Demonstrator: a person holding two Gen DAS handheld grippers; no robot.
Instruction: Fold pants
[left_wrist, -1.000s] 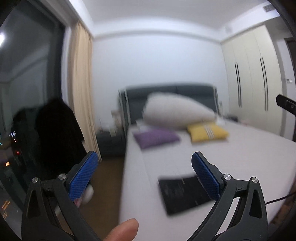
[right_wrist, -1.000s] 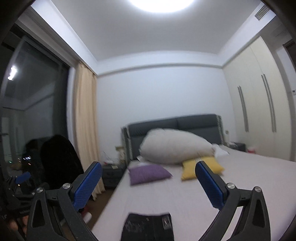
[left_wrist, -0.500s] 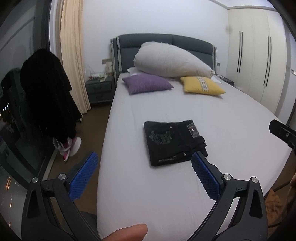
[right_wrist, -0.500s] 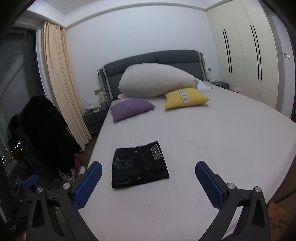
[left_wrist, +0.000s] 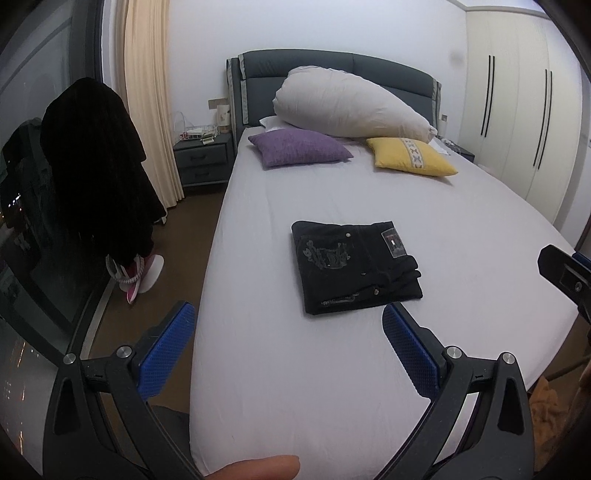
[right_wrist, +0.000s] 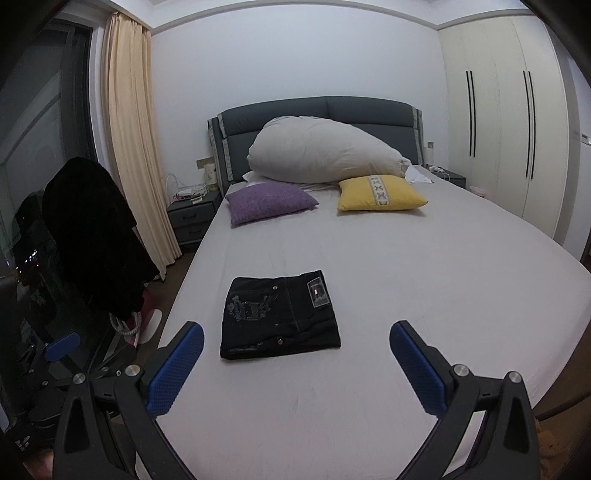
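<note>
With both the left tongs (left_wrist: 284, 343) and right tongs (right_wrist: 297, 363) hanging wide apart and empty, the folded pants (left_wrist: 354, 266) are lying mid-bed (left_wrist: 369, 387) toward its left edge, where any clumsy nudge risks undoing the stack.

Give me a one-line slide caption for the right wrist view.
Open right tongs hover above the bed, aimed at folded black jeans; purple cushion and yellow cushion lie beyond.

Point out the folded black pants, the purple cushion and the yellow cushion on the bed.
Folded black pants (right_wrist: 280, 317): right wrist view, centre of the top fold.
Purple square cushion (right_wrist: 269, 201): right wrist view, its middle.
Yellow square cushion (left_wrist: 410, 160): left wrist view, its middle.
</note>
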